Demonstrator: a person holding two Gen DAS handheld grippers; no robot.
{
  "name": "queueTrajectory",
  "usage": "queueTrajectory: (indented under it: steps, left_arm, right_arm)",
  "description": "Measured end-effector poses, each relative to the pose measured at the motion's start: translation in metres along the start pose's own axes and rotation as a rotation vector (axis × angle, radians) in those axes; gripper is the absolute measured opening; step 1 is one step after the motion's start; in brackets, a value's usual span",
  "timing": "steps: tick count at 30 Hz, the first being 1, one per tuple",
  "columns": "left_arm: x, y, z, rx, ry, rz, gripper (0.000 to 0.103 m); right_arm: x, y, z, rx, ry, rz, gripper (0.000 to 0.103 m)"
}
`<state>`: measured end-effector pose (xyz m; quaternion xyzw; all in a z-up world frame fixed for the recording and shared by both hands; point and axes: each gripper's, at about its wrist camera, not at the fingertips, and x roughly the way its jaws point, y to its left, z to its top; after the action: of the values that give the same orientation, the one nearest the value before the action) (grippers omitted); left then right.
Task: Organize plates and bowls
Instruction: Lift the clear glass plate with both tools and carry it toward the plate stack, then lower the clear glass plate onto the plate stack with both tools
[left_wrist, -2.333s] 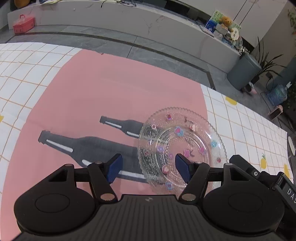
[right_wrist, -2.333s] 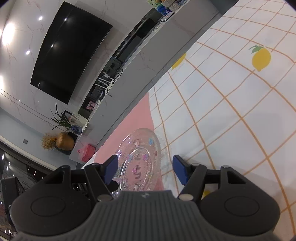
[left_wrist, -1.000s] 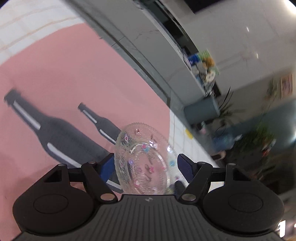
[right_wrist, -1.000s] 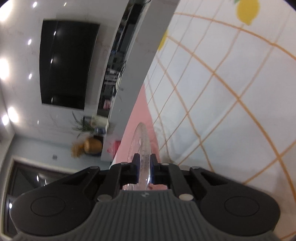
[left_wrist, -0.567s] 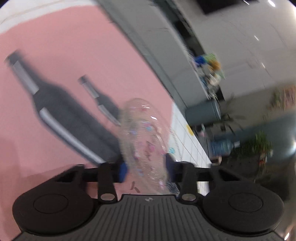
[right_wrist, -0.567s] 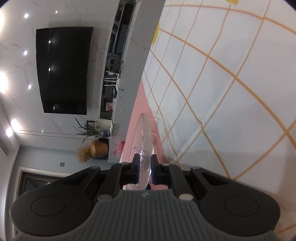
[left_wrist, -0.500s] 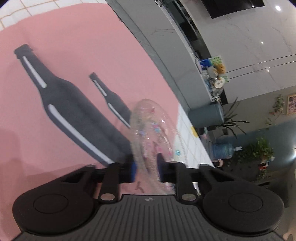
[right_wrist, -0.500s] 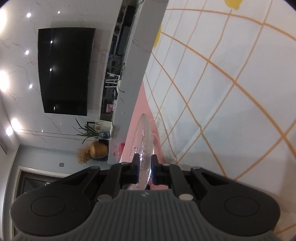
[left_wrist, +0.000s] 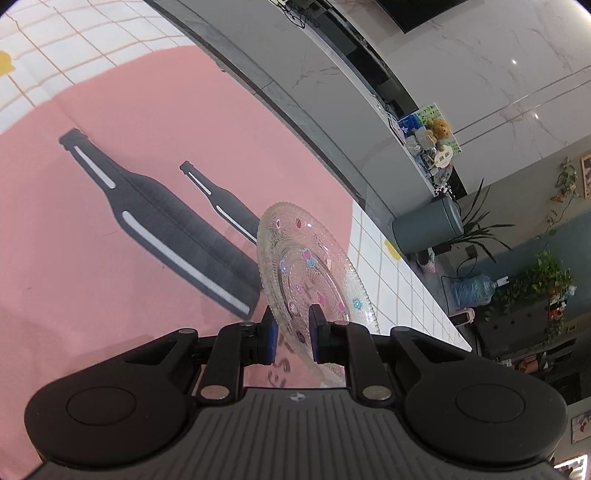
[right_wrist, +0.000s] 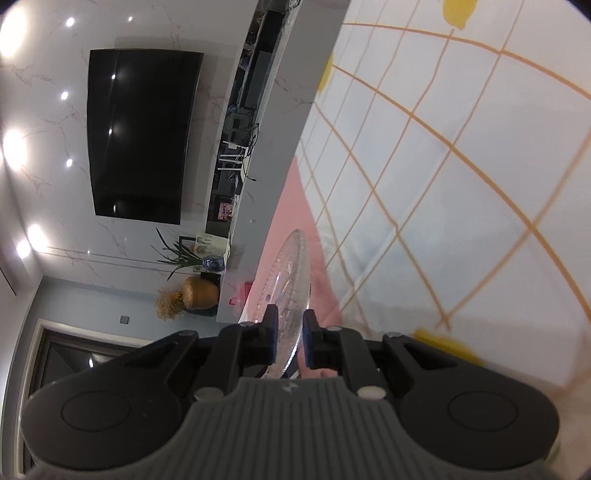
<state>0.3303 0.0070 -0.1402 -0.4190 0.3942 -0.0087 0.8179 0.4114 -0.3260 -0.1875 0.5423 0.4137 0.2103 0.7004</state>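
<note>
Now that the left gripper (left_wrist: 291, 330) has closed from wide spread onto the glass plate (left_wrist: 310, 266), both sets of fingers pinch its rim; the right gripper (right_wrist: 289, 336) was already clamped. Plate tilted, lifted above the bench (left_wrist: 92, 258). Judgement: two-handed grip secured, carry to its place can begin.

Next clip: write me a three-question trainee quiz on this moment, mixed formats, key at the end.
1. True or false: the left gripper is shut on the plate.
2. What is printed on the pink cloth? A) lemons B) bottles C) flowers
3. Fill in: in the right wrist view, the right gripper holds the plate seen ____-on.

Key: 1 true; 2 B; 3 edge
</note>
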Motion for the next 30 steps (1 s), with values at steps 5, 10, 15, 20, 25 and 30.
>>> queueTrajectory:
  steps: [5,10,15,20,25,30]
  left_arm:
    - [-0.023,-0.008,-0.002,-0.052,0.066,0.005,0.020]
    - [-0.049,-0.019,-0.016,-0.003,0.059,0.023,0.022]
    - [-0.068,-0.019,-0.031,-0.021,0.109,-0.002,0.022]
    - [-0.088,-0.013,-0.040,-0.041,0.145,-0.044,0.022]
    - [-0.105,-0.008,-0.048,-0.041,0.183,-0.065,0.022]
    - [-0.116,0.001,-0.062,-0.025,0.219,-0.080,0.022]
  right_arm:
    - [-0.023,0.014,-0.015,0.017,-0.002,0.025,0.014]
    - [-0.050,0.033,-0.039,0.016,-0.020,0.009,0.014]
    - [-0.080,0.036,-0.057,0.041,-0.013,0.007,0.014]
    - [-0.097,0.039,-0.076,0.042,0.007,0.027,0.014]
    - [-0.118,0.041,-0.099,0.054,0.037,0.025,0.014]
    - [-0.141,0.037,-0.122,0.064,0.064,0.014,0.015]
